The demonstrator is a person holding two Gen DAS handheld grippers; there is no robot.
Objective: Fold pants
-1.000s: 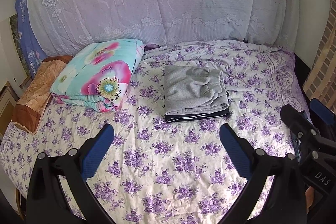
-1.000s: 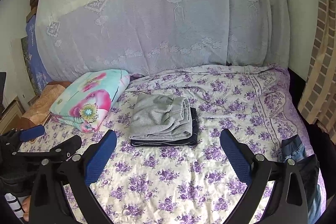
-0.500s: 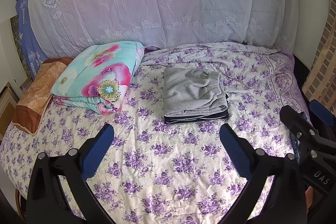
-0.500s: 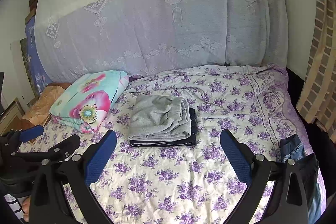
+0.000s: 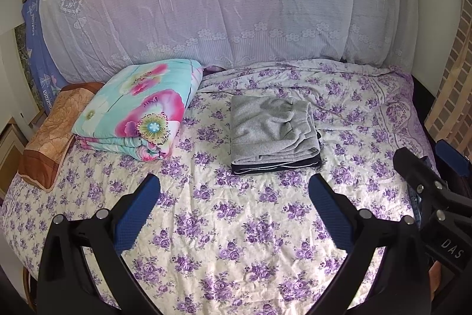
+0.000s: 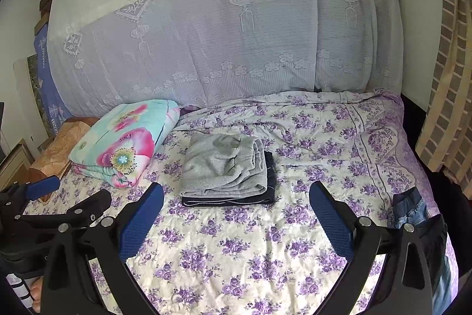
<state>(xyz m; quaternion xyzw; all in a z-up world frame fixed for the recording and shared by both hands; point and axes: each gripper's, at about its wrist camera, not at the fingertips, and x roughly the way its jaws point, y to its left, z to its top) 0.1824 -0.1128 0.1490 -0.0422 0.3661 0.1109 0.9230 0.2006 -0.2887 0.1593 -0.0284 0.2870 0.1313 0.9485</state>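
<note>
Floral-sheeted bed (image 5: pixel 236 226) here; folded grey pants (image 5: pixel 273 132) sit on a dark folded pair (image 6: pixel 227 201), straight ahead of both the left gripper (image 5: pixel 234 191) and right gripper (image 6: pixel 236 197), both wide open, holding nothing.

Free: bare bed (image 5: pixel 236 226) sheet along the near edge.
Obstacles: folded pants stack (image 5: pixel 273 135) mid-bed; floral quilt (image 5: pixel 138 108) toward far-left corner.
</note>
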